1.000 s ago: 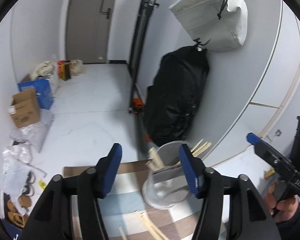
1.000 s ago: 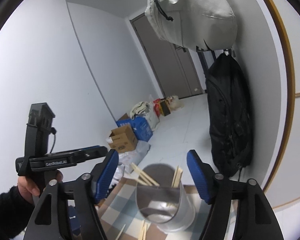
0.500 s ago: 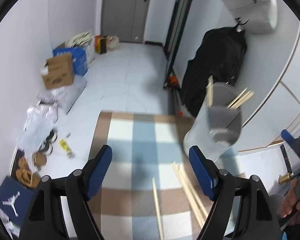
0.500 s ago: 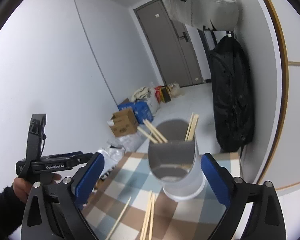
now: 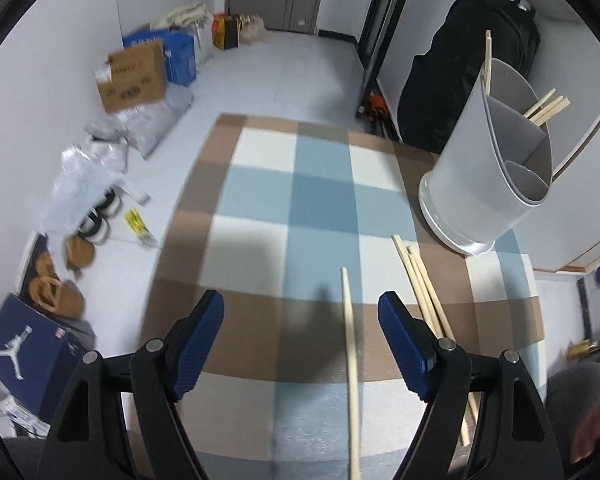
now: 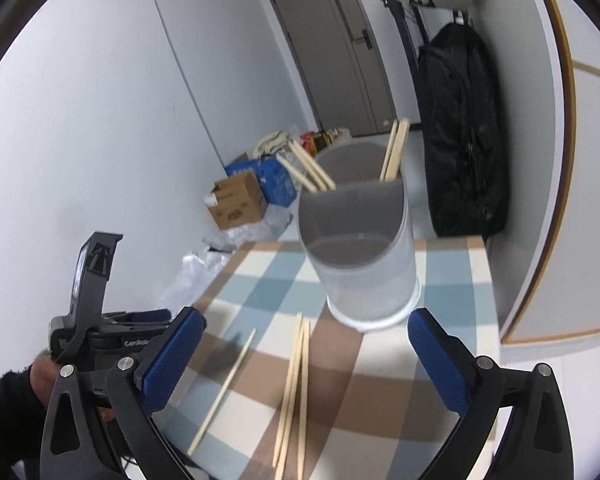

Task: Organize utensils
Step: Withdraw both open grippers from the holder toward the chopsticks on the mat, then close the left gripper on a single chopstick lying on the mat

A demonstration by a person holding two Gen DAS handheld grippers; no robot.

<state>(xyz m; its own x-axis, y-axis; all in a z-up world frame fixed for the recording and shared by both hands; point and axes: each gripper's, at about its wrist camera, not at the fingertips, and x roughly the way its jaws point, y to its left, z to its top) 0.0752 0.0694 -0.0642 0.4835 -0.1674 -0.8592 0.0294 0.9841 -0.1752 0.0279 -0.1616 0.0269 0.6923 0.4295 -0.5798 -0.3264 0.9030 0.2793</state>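
While several pale wooden chopsticks already stand in my grey divided plastic holder, four loose chopsticks lie on the checked tablecloth; my left gripper and right gripper gape empty.

On the desk, a holder stands at the far right with chopsticks in it; a bundle lies before it, one stick to its left.
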